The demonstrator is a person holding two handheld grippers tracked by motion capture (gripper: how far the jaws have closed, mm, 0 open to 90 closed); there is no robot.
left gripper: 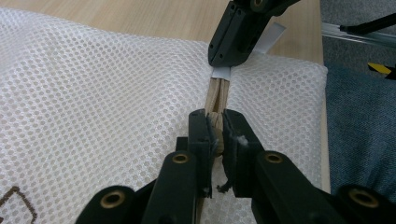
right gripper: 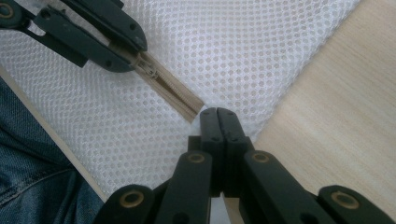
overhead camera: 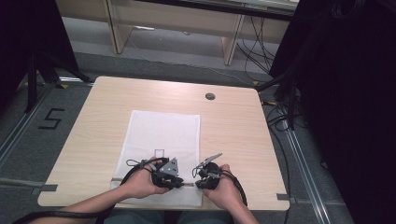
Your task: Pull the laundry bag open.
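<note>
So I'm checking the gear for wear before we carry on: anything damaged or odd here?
One thing: in the left gripper view, frayed black bits hang off the inner face of a left claw pad. The mesh bag lies flat, its beige zipper looks intact.

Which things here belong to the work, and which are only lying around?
In use:
- white mesh bag
- its beige zipper
- left gripper, shut on the zipper pull
- right gripper, shut at the zipper's end

Not in use:
- round dark cap in the table
- floor mark "5"
</note>
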